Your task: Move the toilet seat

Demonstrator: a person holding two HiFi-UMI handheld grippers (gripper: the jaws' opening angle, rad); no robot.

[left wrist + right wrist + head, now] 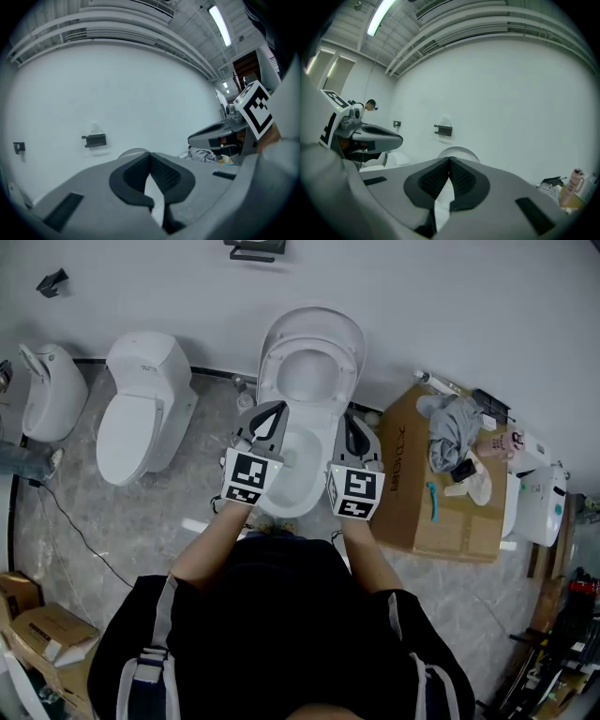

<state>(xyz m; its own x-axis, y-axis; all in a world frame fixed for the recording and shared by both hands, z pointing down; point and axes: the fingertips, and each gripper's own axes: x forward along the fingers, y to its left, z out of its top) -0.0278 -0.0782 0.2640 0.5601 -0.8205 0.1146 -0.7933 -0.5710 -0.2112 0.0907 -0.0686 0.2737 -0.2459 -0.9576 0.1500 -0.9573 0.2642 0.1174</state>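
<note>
Closest to me, the person's black top fills the bottom of the head view, with bare forearms reaching out to the two claws. The left claw (273, 410) and the right claw (348, 418) are smooth grey plastic, and each carries a cube of black-and-white square markers. In the gripper views the dark, cross-hatched pads of the left claw (150, 155) and of the right claw (449, 160) meet at the tips. Both are clenched and grip nothing.

Between and below them sits the glossy white ceramic bowl (298, 486), oval and open. The toilet seat (309, 341) is a white rounded ring, tipped up against its lid at the wall, beyond both claw tips and touched by neither.

The floor (75, 512) is grey, marble-veined tile. To the left stands a second white toilet (141, 418), its lid down. To the right is a brown cardboard box (412, 484) with crumpled grey cloth (450, 427) on top. I can't read the box's dark print. A small black bracket (443, 130) is fixed to the plain white wall.
</note>
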